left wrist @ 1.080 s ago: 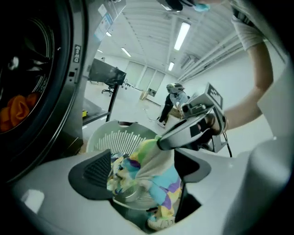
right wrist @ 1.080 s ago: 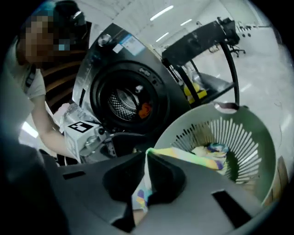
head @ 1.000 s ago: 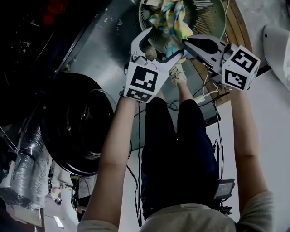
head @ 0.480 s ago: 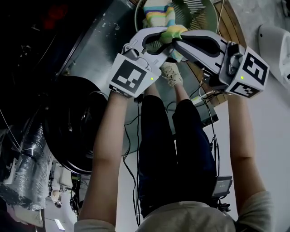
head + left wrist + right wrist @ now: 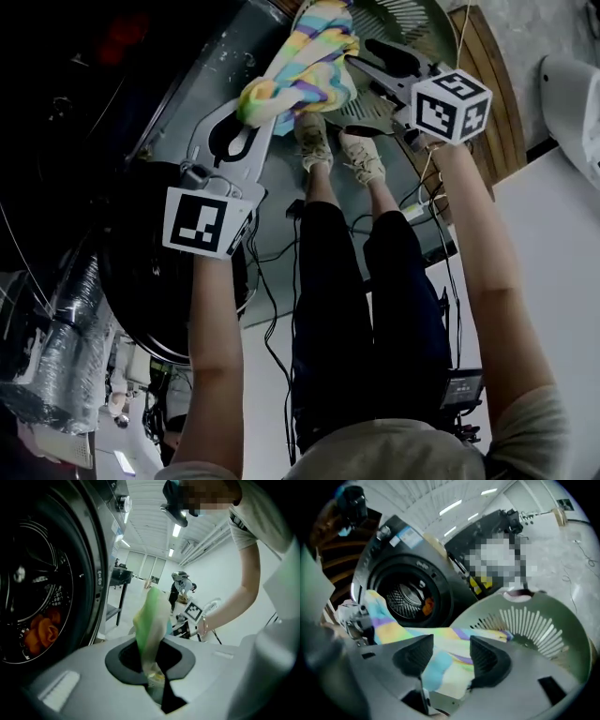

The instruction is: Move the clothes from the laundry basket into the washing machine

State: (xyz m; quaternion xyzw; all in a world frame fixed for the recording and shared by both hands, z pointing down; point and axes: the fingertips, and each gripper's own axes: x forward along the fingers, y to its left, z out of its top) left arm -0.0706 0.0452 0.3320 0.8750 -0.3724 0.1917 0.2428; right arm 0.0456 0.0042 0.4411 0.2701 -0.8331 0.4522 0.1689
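A pastel striped cloth [image 5: 302, 67] hangs in the air between the green laundry basket [image 5: 419, 21] and the washing machine [image 5: 155, 267]. My left gripper [image 5: 253, 114] has just been closing and is now shut on the cloth's left end; the left gripper view shows the fabric [image 5: 151, 616] pinched in its jaws [image 5: 151, 670]. My right gripper [image 5: 362, 64] has just been opening. Its pads [image 5: 487, 660] stand apart with the cloth [image 5: 436, 660] lying loose between them. An orange garment [image 5: 41, 632] lies inside the drum [image 5: 408, 597].
The person's legs and shoes [image 5: 337, 155] stand between washer and basket. Cables [image 5: 272, 309] trail over the floor. A wooden platform [image 5: 489, 89] lies beside the basket. A flexible foil duct [image 5: 56, 328] runs at the lower left.
The right gripper held the cloth above the basket and the open left gripper closed on it. Now the right jaws have let go, and the left gripper has carried the cloth left, towards the washer.
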